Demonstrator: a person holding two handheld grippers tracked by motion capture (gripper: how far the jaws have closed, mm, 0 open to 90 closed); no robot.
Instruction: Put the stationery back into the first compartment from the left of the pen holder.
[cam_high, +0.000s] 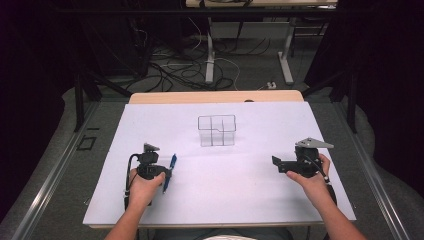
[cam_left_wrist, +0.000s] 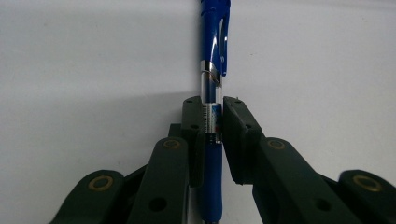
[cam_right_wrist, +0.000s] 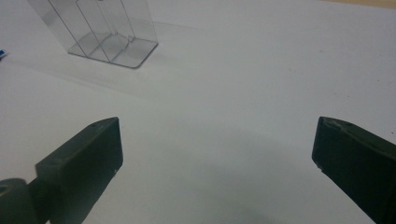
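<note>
Left gripper (cam_left_wrist: 212, 123) clamped on blue pen (cam_left_wrist: 213, 56); right gripper (cam_right_wrist: 217, 149) idle, jaws spread wide with nothing between them.

Pen sits at about 7 o'clock from the clear organizer (cam_high: 216, 130), low over the white table sheet (cam_high: 240, 200), pinched across its clear mid-barrel, clip end pointing away from the hand. Organizer stands near table centre, well apart from both grippers; right gripper rests around 4 o'clock from it. Risks, as I judge them: the grip is narrow on a smooth round barrel, so the pen could swivel or slide when tilted upright; a tip catching a divider wall could nudge or topple the light organizer, which nothing is steadying. Hard to tell: the pen's writing tip, hidden under the jaws; whether the pen touches the sheet; the organizer's compartment layout, since the walls are transparent.
</note>
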